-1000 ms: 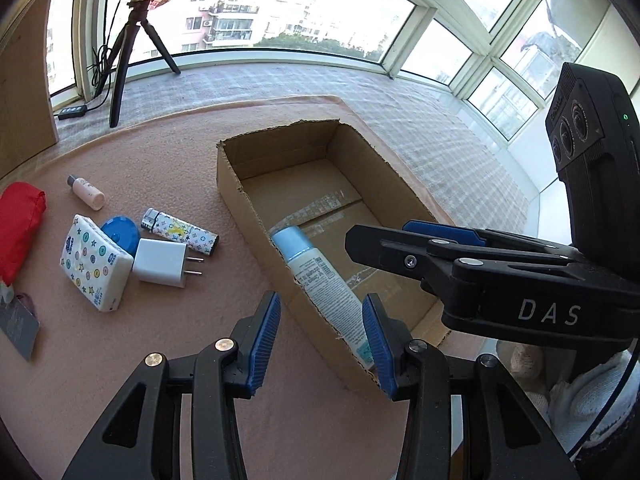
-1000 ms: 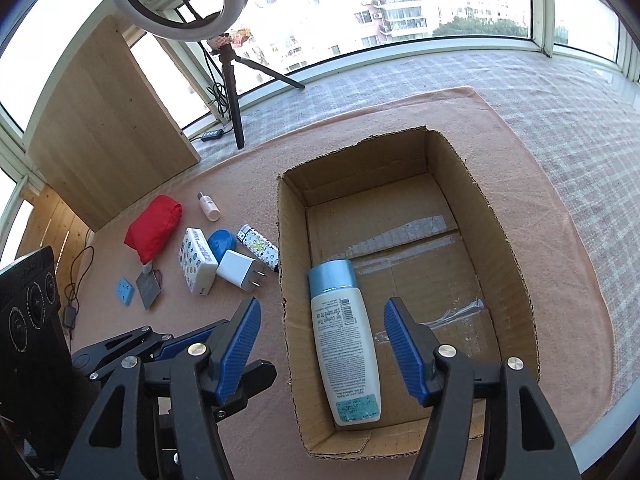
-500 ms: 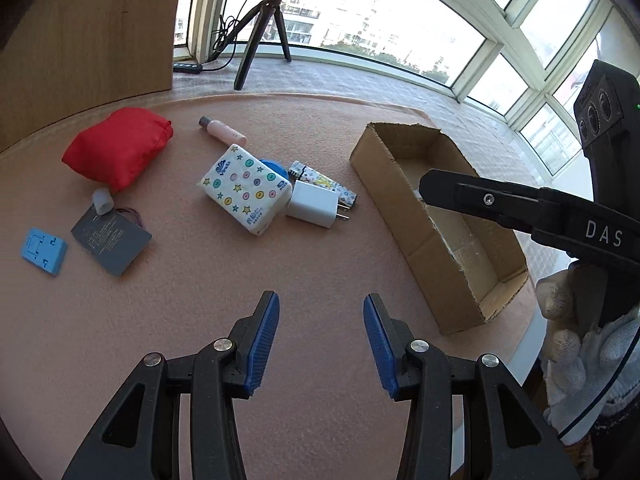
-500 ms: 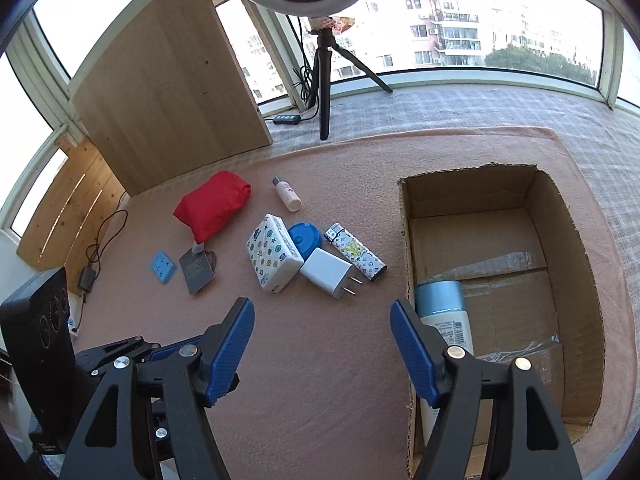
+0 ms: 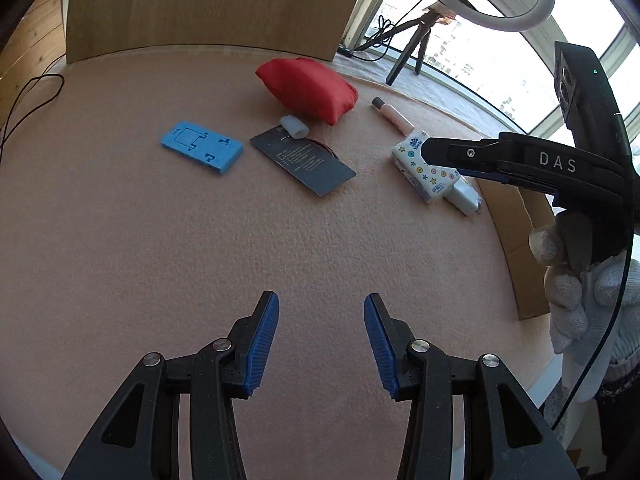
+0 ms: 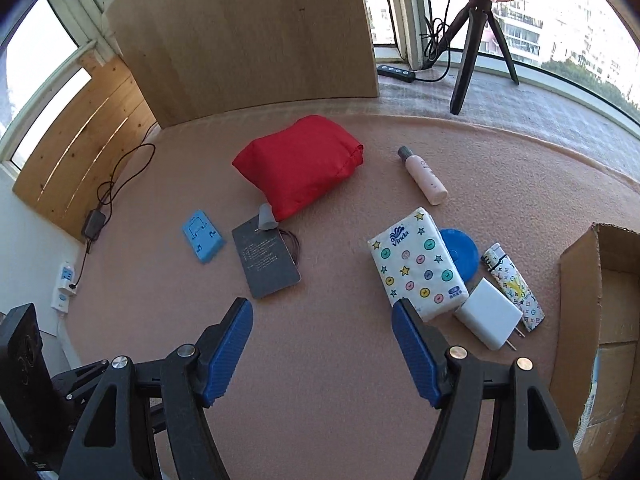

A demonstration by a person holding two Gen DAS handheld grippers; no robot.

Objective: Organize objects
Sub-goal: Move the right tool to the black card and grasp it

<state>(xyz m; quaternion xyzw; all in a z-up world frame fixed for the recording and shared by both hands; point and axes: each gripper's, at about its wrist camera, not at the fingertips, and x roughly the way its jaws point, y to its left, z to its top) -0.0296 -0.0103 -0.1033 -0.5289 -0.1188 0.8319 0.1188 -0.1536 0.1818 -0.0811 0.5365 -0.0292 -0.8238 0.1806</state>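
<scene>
Both grippers hang open and empty above the pink mat. My left gripper (image 5: 320, 338) faces a blue phone stand (image 5: 202, 151), a dark card (image 5: 303, 160) and a red pouch (image 5: 308, 88). My right gripper (image 6: 322, 346) sits short of a tissue pack (image 6: 416, 264), a white charger (image 6: 489, 314), a patterned lighter (image 6: 512, 286), a blue lid (image 6: 460, 250) and a small pink bottle (image 6: 424, 176). The cardboard box (image 6: 580, 296) is at the right edge; a blue-and-white bottle shows only as a sliver inside it. The right gripper's arm (image 5: 520, 160) crosses the left wrist view.
A wooden panel (image 6: 248, 40) stands behind the mat. A tripod (image 6: 476, 36) and power strip (image 6: 396, 73) sit on the window ledge. Cables and a socket (image 6: 64, 280) lie off the mat's left edge. A gloved hand (image 5: 576, 280) holds the right gripper.
Both views have swung left, away from the box with the bottle, toward the loose items on the mat. The red pouch, card and phone stand now sit near the centre. Both grippers stayed open.
</scene>
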